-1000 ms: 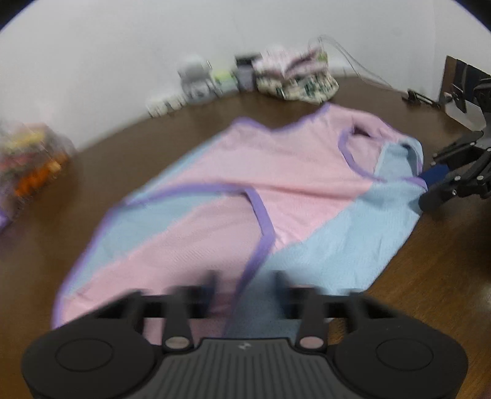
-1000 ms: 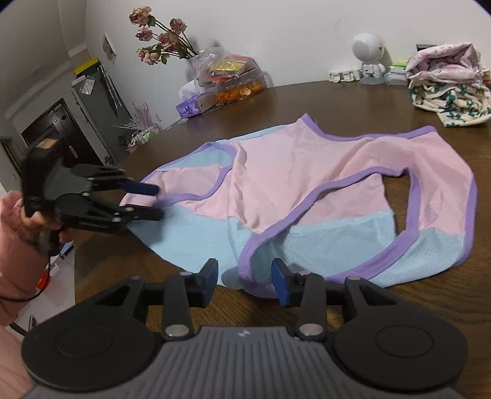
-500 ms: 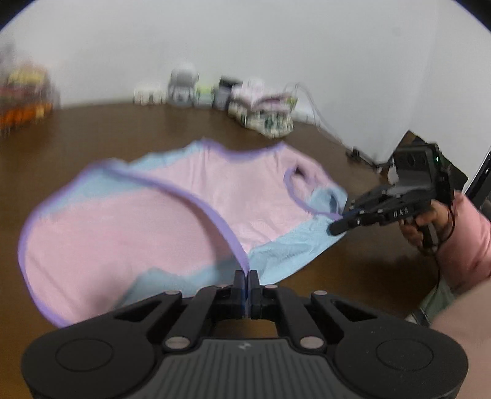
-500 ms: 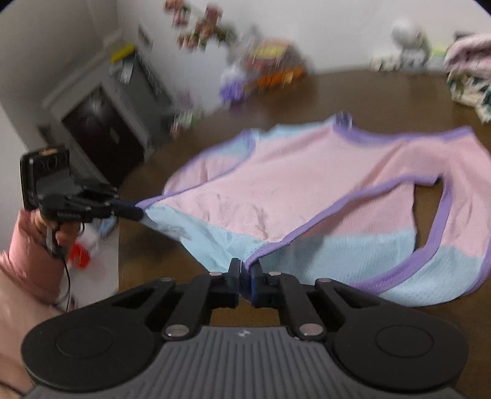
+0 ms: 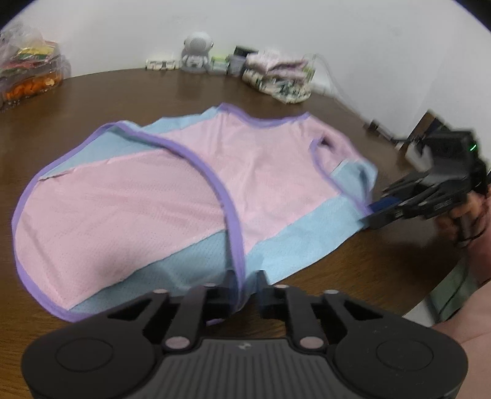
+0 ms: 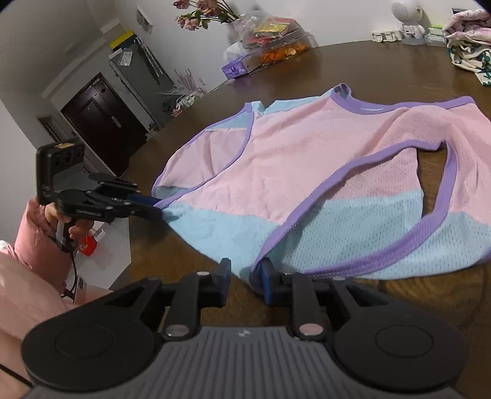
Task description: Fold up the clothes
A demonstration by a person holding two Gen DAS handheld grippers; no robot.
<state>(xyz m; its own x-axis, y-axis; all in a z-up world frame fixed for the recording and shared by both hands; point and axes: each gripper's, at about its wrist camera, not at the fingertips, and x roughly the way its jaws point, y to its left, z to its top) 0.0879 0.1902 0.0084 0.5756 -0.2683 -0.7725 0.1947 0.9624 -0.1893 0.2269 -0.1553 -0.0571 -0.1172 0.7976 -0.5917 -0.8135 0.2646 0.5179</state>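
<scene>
right gripper [image 6: 245, 270]: bottom centre of the right wrist view. Fingers apart and they have just been opening. The near blue corner of the garment lies in the gap and the purple hem touches the blue pad of the right-side finger, but it isn't pinched. In the left wrist view it's at the right edge [image 5: 368, 214], tips at the garment's blue side.
left gripper [image 5: 245, 276]: bottom centre of the left wrist view. Fingers nearly together, with the purple hem running down between them. In the right wrist view, at mid left [image 6: 155, 208], the tips are clamped on the garment's left corner.
hands: left hand [image 6: 70, 224] wraps the handle, with a pink sleeve [image 6: 33, 245] behind it. Right hand [image 5: 469, 214] is on its handle, blurred.
garment [image 6: 291, 159]: pink and light-blue mesh top with purple trim, spread flat on the table and filling mid frame in both views [image 5: 153, 214]. One armhole is open at the right of the right wrist view, with wood showing through.
table [image 6: 368, 61]: dark wood, round edge.
far edge: pile of folded clothes [image 5: 279, 79] at upper right. A small white robot figure [image 5: 198, 52] is left of the pile. A clear bag of snacks [image 5: 27, 70] is at upper left.
background: dried flowers [image 6: 199, 15] at top, dark door [image 6: 101, 122] at upper left.
</scene>
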